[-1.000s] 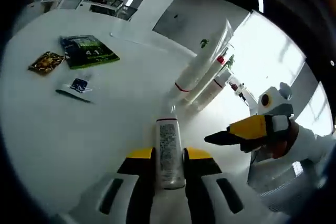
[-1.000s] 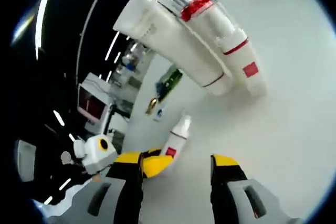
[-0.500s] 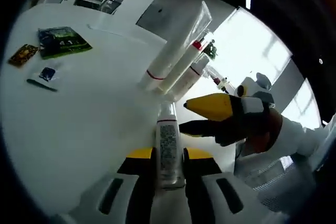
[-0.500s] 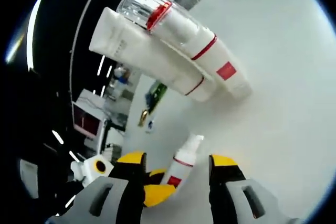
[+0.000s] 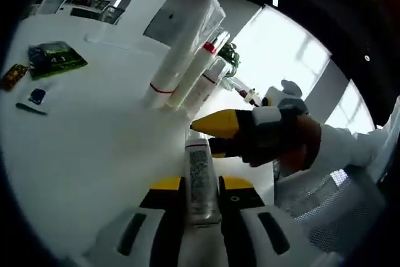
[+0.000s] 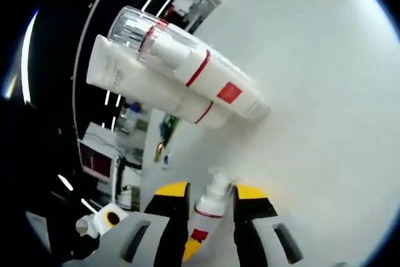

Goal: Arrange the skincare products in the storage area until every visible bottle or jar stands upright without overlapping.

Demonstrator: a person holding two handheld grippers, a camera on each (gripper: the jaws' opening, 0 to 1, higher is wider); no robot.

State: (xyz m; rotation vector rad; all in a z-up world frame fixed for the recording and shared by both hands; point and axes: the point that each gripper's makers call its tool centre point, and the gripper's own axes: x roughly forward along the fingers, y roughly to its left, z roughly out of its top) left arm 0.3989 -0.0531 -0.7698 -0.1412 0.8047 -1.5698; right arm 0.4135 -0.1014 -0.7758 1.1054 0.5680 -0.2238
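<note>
A white counter carries everything here. Standing on it are a tall white tube with a red band and, just beside it, a white pump bottle with a red square label and clear cap; in the right gripper view the two touch along their sides. The right gripper has its yellow-tipped fingers closed in around the neck of a small white pump bottle, and in the left gripper view its fingers reach across just above that bottle's top. The left gripper pinches the body of the same small white pump bottle between its fingers, printed label facing the camera. Far off on the counter lie a green packet, a small brown packet and a small blue-and-white sachet.
</note>
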